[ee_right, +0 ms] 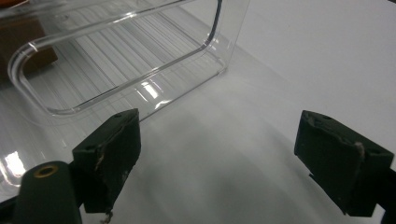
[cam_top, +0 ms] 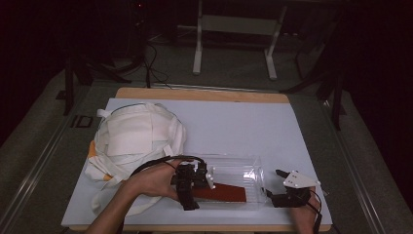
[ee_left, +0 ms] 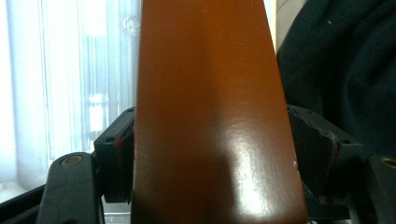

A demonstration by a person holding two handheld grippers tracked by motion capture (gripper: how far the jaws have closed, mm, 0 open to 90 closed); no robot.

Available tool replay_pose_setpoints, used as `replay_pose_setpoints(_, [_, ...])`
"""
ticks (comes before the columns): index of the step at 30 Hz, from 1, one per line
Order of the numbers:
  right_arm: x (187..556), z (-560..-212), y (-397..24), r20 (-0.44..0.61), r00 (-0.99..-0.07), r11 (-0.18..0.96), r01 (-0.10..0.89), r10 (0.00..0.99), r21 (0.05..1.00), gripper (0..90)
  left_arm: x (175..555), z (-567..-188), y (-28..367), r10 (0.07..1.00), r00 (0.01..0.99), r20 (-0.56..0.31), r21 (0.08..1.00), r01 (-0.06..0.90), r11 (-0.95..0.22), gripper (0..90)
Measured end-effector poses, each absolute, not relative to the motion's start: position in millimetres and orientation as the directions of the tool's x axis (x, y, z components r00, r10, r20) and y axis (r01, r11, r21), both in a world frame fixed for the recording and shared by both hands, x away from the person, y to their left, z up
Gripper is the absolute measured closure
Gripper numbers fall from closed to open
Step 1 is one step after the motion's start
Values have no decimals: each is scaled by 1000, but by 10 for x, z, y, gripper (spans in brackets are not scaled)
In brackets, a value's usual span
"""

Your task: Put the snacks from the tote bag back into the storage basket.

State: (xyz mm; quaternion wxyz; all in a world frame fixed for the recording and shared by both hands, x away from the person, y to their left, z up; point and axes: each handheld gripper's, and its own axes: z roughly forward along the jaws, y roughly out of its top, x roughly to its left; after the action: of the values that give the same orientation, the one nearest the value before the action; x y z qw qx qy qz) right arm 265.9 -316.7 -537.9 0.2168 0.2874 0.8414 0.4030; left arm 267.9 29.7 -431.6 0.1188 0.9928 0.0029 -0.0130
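step: putting brown block (cam_top: 227, 193) in clear box (cam_top: 243, 168) | left gripper (cam_top: 194, 181) let go, block between jaws | right gripper (cam_top: 281, 187) wide, holding nothing, beside box | next: pull left gripper back

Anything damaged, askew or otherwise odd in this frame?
Mostly tidy. The right tool's black pads look chipped and frayed at the edges. The brown block lies slanted in the clear box. The white bag sits crumpled at the table's left.
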Motion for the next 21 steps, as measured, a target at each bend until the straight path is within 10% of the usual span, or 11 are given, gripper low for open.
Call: replay_pose_setpoints(21, [2662,-5380,-3165,-136,-742,514,309,657,800,146,2693,-4354,405,26,999,-32,193,31,-981,220])
